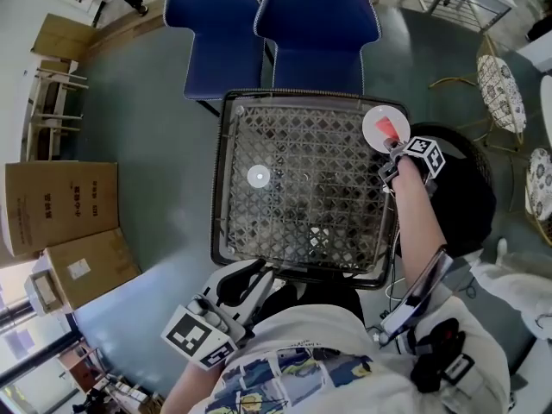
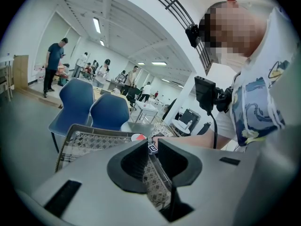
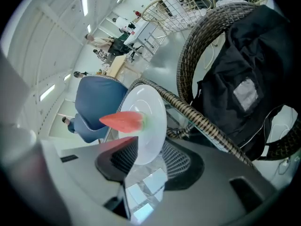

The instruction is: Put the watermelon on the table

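Observation:
A red watermelon slice lies on a small white plate. The plate rests on the far right corner of the glass-topped wicker table. My right gripper is just behind the plate and is open; the plate's near edge sits between its jaws, and the pads do not press on it. My left gripper hovers at the table's near edge, open, with nothing between its jaws.
Two blue chairs stand at the table's far side. A black bag fills a wicker seat to the right. Cardboard boxes stand on the floor at left. A small white disc shows on the tabletop.

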Action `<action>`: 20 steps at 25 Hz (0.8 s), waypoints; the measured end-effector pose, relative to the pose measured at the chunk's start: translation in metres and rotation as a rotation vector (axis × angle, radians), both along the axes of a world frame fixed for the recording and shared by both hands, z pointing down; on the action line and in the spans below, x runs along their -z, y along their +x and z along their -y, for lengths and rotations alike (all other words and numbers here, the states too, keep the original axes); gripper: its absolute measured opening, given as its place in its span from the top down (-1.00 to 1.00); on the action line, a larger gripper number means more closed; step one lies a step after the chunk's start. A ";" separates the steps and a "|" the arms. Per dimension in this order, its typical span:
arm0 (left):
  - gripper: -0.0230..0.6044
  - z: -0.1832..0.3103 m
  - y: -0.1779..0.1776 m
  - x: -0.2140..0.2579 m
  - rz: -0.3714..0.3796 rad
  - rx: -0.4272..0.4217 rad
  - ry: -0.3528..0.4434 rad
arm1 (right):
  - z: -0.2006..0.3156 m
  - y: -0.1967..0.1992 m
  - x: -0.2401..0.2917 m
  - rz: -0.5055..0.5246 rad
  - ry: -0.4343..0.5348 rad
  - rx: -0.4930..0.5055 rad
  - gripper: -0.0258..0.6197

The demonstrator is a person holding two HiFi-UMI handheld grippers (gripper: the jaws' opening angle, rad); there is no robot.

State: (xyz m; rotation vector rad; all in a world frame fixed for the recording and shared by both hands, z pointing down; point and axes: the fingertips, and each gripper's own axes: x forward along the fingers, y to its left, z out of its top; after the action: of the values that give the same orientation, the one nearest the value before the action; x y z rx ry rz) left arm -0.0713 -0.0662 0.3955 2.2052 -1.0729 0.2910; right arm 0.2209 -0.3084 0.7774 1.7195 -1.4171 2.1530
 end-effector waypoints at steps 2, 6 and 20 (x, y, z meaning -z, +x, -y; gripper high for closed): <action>0.70 0.000 0.000 0.000 0.001 -0.001 0.004 | -0.003 0.000 -0.001 -0.012 -0.012 0.018 0.48; 0.70 0.000 -0.002 -0.001 0.000 0.001 0.007 | -0.010 0.000 -0.002 -0.012 -0.018 0.014 0.47; 0.70 -0.023 -0.005 0.010 -0.029 -0.082 0.068 | -0.059 -0.009 0.051 -0.186 0.141 0.254 0.47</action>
State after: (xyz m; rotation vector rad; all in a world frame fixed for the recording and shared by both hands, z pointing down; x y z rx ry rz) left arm -0.0767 -0.0430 0.3853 2.3109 -0.9919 0.2609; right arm 0.2123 -0.2498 0.7268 1.6283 -1.6642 1.7557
